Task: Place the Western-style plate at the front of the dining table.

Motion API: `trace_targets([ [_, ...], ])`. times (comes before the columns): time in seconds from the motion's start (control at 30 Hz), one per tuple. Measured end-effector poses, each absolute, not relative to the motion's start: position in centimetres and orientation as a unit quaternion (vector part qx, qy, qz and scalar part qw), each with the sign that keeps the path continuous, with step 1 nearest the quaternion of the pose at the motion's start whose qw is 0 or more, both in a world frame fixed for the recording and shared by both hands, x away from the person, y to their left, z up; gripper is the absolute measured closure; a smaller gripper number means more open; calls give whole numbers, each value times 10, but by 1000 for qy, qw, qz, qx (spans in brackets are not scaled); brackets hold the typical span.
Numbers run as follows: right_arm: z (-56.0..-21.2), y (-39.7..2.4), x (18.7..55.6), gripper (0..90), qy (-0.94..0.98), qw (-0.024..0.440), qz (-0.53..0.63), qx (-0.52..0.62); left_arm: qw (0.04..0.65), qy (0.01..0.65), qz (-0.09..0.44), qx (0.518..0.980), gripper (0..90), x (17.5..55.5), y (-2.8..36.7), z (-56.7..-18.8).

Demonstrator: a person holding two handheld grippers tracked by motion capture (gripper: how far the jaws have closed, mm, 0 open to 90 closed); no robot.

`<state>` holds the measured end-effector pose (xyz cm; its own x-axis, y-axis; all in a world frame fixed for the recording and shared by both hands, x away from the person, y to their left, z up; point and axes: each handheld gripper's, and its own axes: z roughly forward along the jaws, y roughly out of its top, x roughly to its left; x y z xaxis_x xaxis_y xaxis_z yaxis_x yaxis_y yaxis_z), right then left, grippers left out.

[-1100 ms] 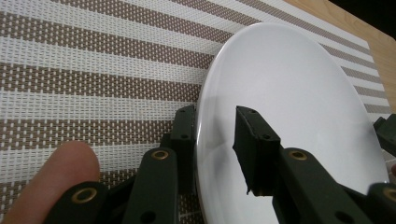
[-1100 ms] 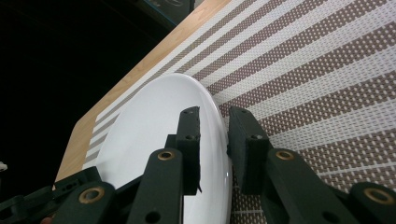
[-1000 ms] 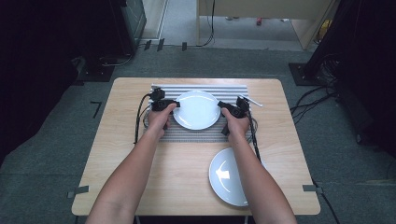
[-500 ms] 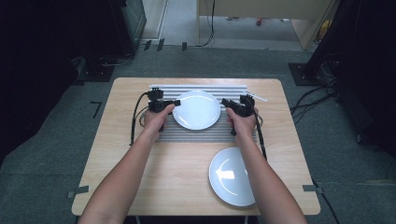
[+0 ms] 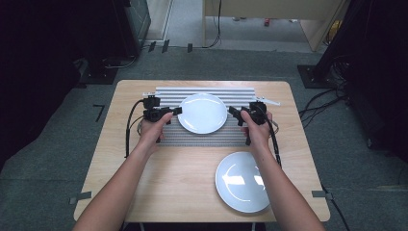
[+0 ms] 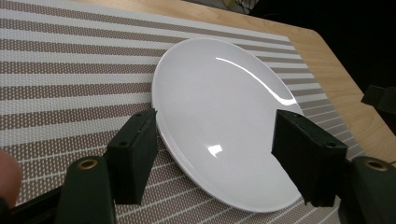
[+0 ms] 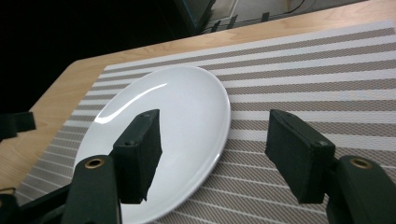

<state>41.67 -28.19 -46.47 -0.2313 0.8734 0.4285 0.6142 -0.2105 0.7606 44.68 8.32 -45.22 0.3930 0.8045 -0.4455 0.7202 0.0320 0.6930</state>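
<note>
Plate (image 5: 202, 113) is lying flat on the striped placemat (image 5: 207, 138) because the left gripper (image 5: 174, 111) and right gripper (image 5: 234, 112) are flanking it, jaws just opening and gripping nothing.

White plate (image 5: 202, 113) — striped placemat (image 5: 207, 138)

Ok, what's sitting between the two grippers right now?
The white plate on the striped mat, seen in the high view, lies between the left gripper and right gripper, both open.
</note>
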Motion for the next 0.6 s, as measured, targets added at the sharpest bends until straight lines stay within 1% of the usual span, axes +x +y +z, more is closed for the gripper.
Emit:
trace_targets([
  [0.17, -460, -289, 405, 343, 611, 130, 495, 604, 469, 546, 58, 692, 261, 433, 90, -449],
  [0.33, -454, -292, 393, 326, 625, 138, 487, 594, 472, 539, 70, 694, 215, 420, 94, -446],
  [0.6, -447, -301, 372, 310, 641, 154, 484, 575, 477, 516, 89, 706, 192, 396, 99, -437],
])
